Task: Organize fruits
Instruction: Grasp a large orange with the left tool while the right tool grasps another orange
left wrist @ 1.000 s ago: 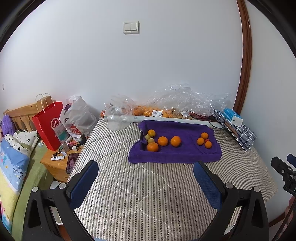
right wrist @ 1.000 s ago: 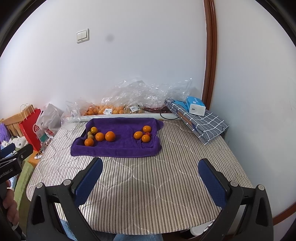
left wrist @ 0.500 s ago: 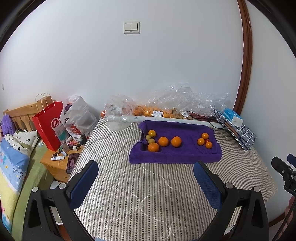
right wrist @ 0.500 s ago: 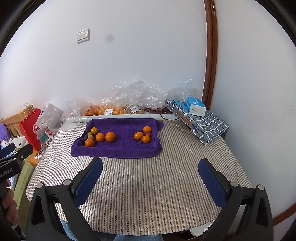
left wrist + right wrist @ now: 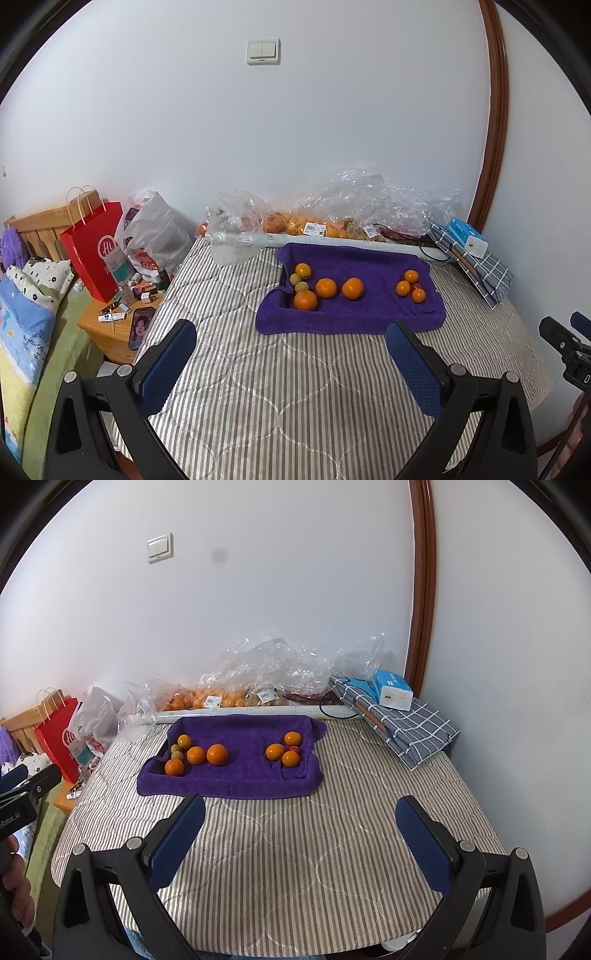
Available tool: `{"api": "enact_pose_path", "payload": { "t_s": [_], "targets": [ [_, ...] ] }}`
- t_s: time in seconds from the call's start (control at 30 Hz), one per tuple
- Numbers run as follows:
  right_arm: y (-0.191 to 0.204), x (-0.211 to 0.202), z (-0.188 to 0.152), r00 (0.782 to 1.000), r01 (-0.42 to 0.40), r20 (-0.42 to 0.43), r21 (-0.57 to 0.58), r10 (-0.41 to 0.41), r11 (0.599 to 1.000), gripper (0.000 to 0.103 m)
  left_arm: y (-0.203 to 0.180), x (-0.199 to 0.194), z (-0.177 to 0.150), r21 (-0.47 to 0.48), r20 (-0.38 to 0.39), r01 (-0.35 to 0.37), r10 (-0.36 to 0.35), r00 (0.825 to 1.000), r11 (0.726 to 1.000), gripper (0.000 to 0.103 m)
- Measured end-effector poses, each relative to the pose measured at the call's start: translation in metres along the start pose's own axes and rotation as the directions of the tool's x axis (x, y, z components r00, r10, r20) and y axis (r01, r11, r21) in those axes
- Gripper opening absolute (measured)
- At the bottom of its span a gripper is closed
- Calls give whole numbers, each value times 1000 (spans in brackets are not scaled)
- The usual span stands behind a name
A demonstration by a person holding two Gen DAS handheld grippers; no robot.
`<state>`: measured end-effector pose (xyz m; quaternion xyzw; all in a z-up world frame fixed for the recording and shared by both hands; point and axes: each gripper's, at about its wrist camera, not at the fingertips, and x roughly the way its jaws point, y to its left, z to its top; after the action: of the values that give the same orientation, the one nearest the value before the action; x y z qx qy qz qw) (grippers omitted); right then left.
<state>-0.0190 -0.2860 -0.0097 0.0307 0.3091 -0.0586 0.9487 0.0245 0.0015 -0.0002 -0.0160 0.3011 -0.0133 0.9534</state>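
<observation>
A purple towel [image 5: 373, 262] [image 5: 251, 779] lies on the far half of the striped mattress [image 5: 288, 387] [image 5: 306, 853]. On its left sit large oranges [image 5: 353, 288] [image 5: 217, 754] and small greenish fruits [image 5: 301, 286] [image 5: 177, 755]. On its right lie small oranges [image 5: 403, 288] [image 5: 274, 752] and a tiny red fruit [image 5: 416, 286]. My left gripper [image 5: 291, 356] hangs open over the near mattress, well short of the towel. My right gripper [image 5: 301, 834] is open too, nothing between its blue pads.
Clear plastic bags of oranges [image 5: 295, 223] [image 5: 207, 699] line the wall behind the towel. A folded checked cloth [image 5: 410, 729] with a blue tissue pack [image 5: 392, 690] lies far right. A red paper bag [image 5: 94, 251] and a cluttered bedside table [image 5: 110, 325] stand left of the bed.
Both views have drifted very slightly; the fruits and towel lie as before, and both grippers stay open.
</observation>
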Motion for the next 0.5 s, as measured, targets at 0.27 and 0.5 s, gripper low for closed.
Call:
{"api": "enact_pose_path", "payload": {
  "t_s": [0.27,0.5],
  "targets": [
    [-3,23,13,1000,0,6,28,0,1000,102,0,30,12,20,-32,-2,3,999,1000,103],
    [-4,66,28,999,17,-34,8,-17,1000,99,9,69,23,23,-74,-3,5,997,1000,97]
  ]
}}
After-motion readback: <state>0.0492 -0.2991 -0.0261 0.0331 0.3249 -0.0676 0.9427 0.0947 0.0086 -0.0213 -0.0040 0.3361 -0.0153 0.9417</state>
